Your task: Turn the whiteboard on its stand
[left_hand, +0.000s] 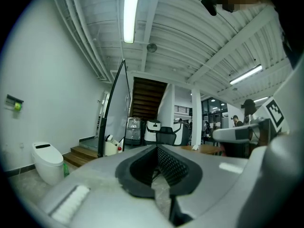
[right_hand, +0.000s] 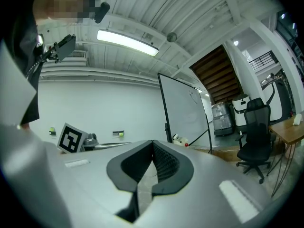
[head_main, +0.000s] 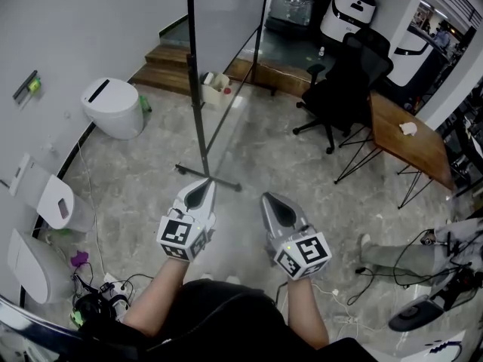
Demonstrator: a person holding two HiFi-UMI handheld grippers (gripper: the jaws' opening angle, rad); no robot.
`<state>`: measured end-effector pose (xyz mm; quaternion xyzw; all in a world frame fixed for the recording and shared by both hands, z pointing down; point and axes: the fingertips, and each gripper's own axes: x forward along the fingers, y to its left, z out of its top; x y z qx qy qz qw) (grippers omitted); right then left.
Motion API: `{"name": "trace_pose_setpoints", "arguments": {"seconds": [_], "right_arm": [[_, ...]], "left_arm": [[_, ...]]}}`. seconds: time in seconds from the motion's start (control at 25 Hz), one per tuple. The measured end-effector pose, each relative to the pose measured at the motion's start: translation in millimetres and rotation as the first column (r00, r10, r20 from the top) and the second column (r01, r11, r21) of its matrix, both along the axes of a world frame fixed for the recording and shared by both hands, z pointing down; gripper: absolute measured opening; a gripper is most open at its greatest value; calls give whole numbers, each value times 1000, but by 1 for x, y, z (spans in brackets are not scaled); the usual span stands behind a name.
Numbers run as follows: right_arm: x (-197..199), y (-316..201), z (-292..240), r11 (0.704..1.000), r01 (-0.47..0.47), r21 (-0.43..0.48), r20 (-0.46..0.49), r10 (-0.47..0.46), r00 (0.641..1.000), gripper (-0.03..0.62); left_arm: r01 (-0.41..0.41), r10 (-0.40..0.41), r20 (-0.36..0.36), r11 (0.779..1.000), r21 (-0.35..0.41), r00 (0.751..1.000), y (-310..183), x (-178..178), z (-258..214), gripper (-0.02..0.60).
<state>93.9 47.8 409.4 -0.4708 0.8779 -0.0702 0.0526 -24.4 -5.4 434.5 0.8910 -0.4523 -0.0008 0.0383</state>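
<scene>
The whiteboard (head_main: 226,21) stands on its black stand (head_main: 199,104), whose foot (head_main: 209,176) rests on the stone floor just ahead of me. From above I see the board nearly edge-on. My left gripper (head_main: 200,193) is held low, its tips close to the stand's foot, and it is shut with nothing in it. My right gripper (head_main: 278,204) is beside it, also shut and empty. The left gripper view shows the whiteboard (left_hand: 118,113) edge-on beyond the closed tips of the left gripper (left_hand: 156,149). The right gripper view shows the whiteboard (right_hand: 183,112) face-on past the right gripper (right_hand: 153,144).
A white toilet-like unit (head_main: 113,108) stands at the left wall. Wooden steps (head_main: 177,57) lie behind the board. A black office chair (head_main: 343,81) and a wooden table (head_main: 407,138) are at the right. A person's legs (head_main: 400,253) and cables (head_main: 94,300) lie on the floor.
</scene>
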Motion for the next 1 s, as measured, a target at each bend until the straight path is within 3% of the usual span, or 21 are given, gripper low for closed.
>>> {"name": "trace_pose_setpoints", "arguments": {"seconds": [0.28,0.84,1.0], "right_arm": [[13,-5,8,999,31,-10,2,-31,1000,9],[4,-18,12,996,91,-26,15,-90,996,9],[0,-27,14,995,92,-31,13,-92,996,9]], "left_arm": [[25,-25,19,1000,-8,1000,-1,10,8,5],[93,-92,23,995,-20,995,-9,-12,15,5],[78,-79,-20,997,-26,997,-18,-14,13,5]]}}
